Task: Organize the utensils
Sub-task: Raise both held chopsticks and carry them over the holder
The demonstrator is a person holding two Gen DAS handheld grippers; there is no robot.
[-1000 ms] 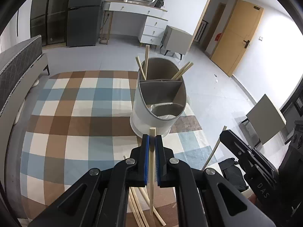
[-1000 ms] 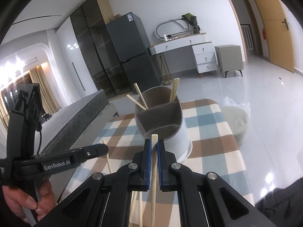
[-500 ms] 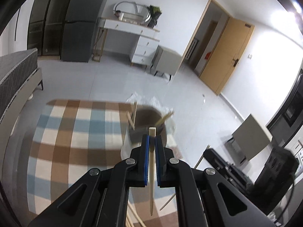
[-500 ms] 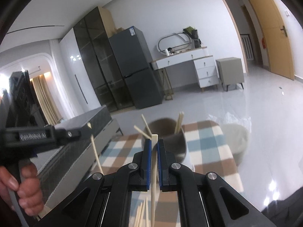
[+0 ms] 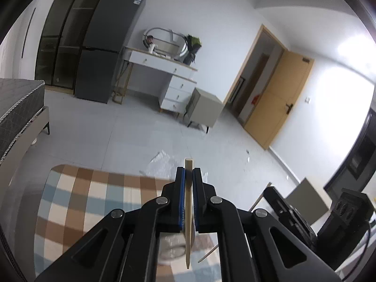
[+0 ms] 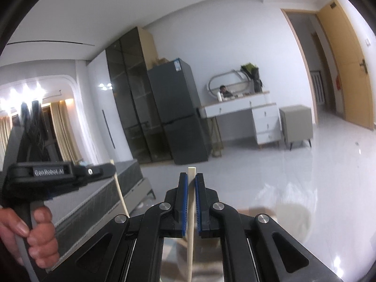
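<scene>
Pads of our left gripper point(image 5: 187, 176) pinch one chopstick point(image 5: 188, 211) near its blunt top, tip hanging over the holder point(image 5: 172, 246) by the checked cloth's point(image 5: 89, 202) far edge. Our right gripper point(image 6: 191, 181) clamps another chopstick point(image 6: 190, 223) likewise. We judge both light, stiff, smooth: hold firmly, high.

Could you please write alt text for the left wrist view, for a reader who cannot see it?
The left gripper is shut on a wooden chopstick, held upright above a checked tablecloth. Part of the right gripper shows at lower right. Beyond lie a grey tiled floor, a dark fridge, a white desk and a wooden door.
</scene>
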